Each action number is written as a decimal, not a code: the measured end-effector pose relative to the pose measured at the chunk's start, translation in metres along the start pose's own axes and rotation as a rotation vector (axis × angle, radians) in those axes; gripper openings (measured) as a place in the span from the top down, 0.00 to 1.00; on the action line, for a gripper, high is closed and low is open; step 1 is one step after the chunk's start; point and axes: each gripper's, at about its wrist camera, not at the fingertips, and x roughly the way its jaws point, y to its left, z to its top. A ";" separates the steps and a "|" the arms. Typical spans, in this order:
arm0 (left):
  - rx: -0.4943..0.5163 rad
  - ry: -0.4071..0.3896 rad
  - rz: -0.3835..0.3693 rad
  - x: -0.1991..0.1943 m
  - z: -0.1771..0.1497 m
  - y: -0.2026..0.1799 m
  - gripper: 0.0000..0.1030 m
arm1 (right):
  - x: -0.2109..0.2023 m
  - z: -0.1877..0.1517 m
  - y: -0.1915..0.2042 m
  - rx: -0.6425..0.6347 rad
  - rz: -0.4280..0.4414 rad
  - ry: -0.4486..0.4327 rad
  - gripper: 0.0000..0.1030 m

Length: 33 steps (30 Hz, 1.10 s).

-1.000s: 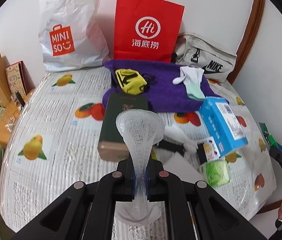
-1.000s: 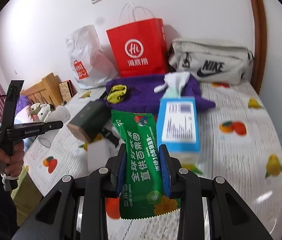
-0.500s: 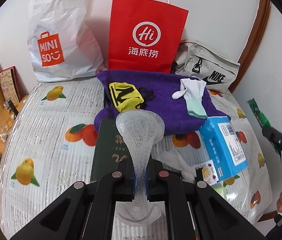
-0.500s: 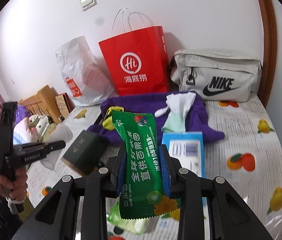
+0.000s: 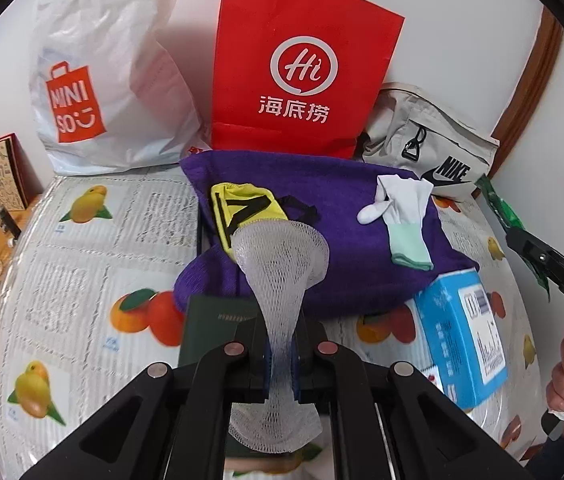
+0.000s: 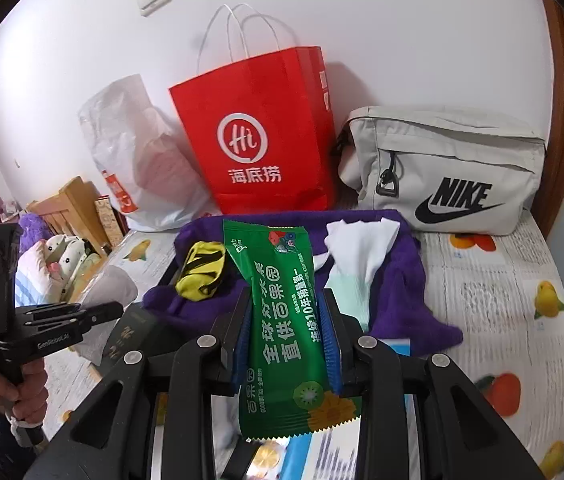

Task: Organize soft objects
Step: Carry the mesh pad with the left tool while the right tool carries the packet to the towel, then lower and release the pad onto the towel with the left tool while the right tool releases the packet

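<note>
Partway, I judge: the left gripper (image 5: 281, 354) pinches a white foam net (image 5: 282, 272) and the right gripper (image 6: 287, 344) clamps a green packet (image 6: 282, 320), both above the purple towel (image 5: 362, 216), where 2 soft items already lie.

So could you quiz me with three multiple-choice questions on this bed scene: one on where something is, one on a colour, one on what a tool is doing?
1. Where does the white sock lie?
A. on the purple towel
B. inside the red paper bag
C. on the Nike bag

2. What colour is the snack packet?
A. blue
B. green
C. yellow

3. What is the left gripper doing?
A. hanging open
B. gripping a box
C. pinching the foam net

Answers: 1 A, the sock rests on the towel. 2 B, its wrapper is green. 3 C, the fingers close on the net.
</note>
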 end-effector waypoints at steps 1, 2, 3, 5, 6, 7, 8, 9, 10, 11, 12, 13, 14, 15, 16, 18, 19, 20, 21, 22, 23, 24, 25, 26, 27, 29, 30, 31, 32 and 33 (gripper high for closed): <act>-0.001 0.002 0.000 0.003 0.003 -0.001 0.93 | 0.006 0.003 -0.002 -0.002 0.000 0.005 0.70; 0.001 0.004 0.000 0.006 0.006 -0.002 0.93 | 0.011 0.006 -0.003 -0.002 -0.003 0.011 0.70; 0.004 0.005 0.001 0.009 0.010 -0.003 0.93 | 0.017 0.008 -0.005 -0.003 -0.005 0.017 0.69; 0.008 0.009 0.002 0.015 0.016 -0.006 0.93 | 0.029 0.013 -0.007 -0.014 -0.019 0.034 0.69; 0.010 0.012 0.000 0.018 0.019 -0.007 0.93 | 0.035 0.014 -0.007 -0.021 -0.034 0.043 0.69; 0.009 0.016 0.000 0.022 0.022 -0.008 0.93 | 0.042 0.015 -0.008 -0.024 -0.040 0.052 0.69; 0.008 0.018 0.000 0.025 0.025 -0.009 0.93 | 0.048 0.016 -0.010 -0.022 -0.035 0.060 0.69; 0.010 0.022 -0.001 0.029 0.028 -0.010 0.93 | 0.054 0.017 -0.013 -0.018 -0.027 0.073 0.69; 0.010 0.025 -0.004 0.032 0.030 -0.010 0.93 | 0.060 0.018 -0.015 -0.014 -0.027 0.091 0.69; 0.009 0.029 -0.006 0.036 0.032 -0.011 0.93 | 0.065 0.019 -0.016 -0.017 -0.031 0.099 0.69; 0.010 0.032 -0.006 0.038 0.033 -0.012 0.93 | 0.068 0.020 -0.017 -0.024 -0.033 0.099 0.69; 0.013 0.039 -0.006 0.043 0.034 -0.013 0.93 | 0.071 0.021 -0.018 -0.035 -0.036 0.100 0.69; 0.013 0.045 -0.007 0.047 0.035 -0.013 0.93 | 0.073 0.022 -0.018 -0.040 -0.037 0.102 0.69; 0.011 0.052 -0.010 0.052 0.037 -0.014 0.93 | 0.077 0.023 -0.019 -0.045 -0.034 0.105 0.69; 0.008 0.058 -0.011 0.057 0.039 -0.014 0.93 | 0.080 0.024 -0.020 -0.049 -0.031 0.108 0.69; 0.011 0.064 -0.014 0.064 0.045 -0.016 0.93 | 0.088 0.025 -0.021 -0.057 -0.025 0.124 0.69; 0.016 0.065 -0.014 0.067 0.048 -0.019 0.93 | 0.091 0.026 -0.021 -0.062 -0.025 0.131 0.69; 0.020 0.065 -0.012 0.069 0.049 -0.022 0.93 | 0.095 0.026 -0.020 -0.066 -0.026 0.138 0.69; 0.027 0.063 -0.006 0.073 0.052 -0.025 0.93 | 0.099 0.026 -0.020 -0.072 -0.027 0.147 0.69; 0.033 0.065 -0.006 0.075 0.053 -0.027 0.93 | 0.102 0.026 -0.021 -0.075 -0.028 0.152 0.69; 0.035 0.070 -0.007 0.078 0.054 -0.029 0.93 | 0.105 0.026 -0.021 -0.078 -0.029 0.157 0.69; 0.032 0.075 -0.010 0.081 0.055 -0.030 0.93 | 0.109 0.026 -0.022 -0.081 -0.030 0.164 0.69; 0.029 0.080 -0.015 0.085 0.058 -0.031 0.93 | 0.112 0.026 -0.023 -0.082 -0.031 0.172 0.69; 0.028 0.083 -0.017 0.088 0.060 -0.032 0.93 | 0.115 0.026 -0.024 -0.082 -0.034 0.180 0.69; 0.029 0.084 -0.017 0.090 0.062 -0.034 0.93 | 0.119 0.026 -0.025 -0.083 -0.038 0.192 0.69; 0.036 0.090 -0.015 0.096 0.065 -0.037 0.93 | 0.126 0.026 -0.026 -0.089 -0.044 0.215 0.69; 0.038 0.093 -0.015 0.099 0.066 -0.038 0.93 | 0.129 0.026 -0.027 -0.091 -0.049 0.220 0.69; 0.037 0.098 -0.017 0.102 0.066 -0.038 0.93 | 0.130 0.026 -0.027 -0.092 -0.049 0.223 0.69; 0.036 0.104 -0.018 0.106 0.066 -0.038 0.93 | 0.132 0.026 -0.028 -0.092 -0.048 0.227 0.68; 0.034 0.107 -0.017 0.108 0.066 -0.037 0.93 | 0.134 0.027 -0.028 -0.093 -0.049 0.233 0.68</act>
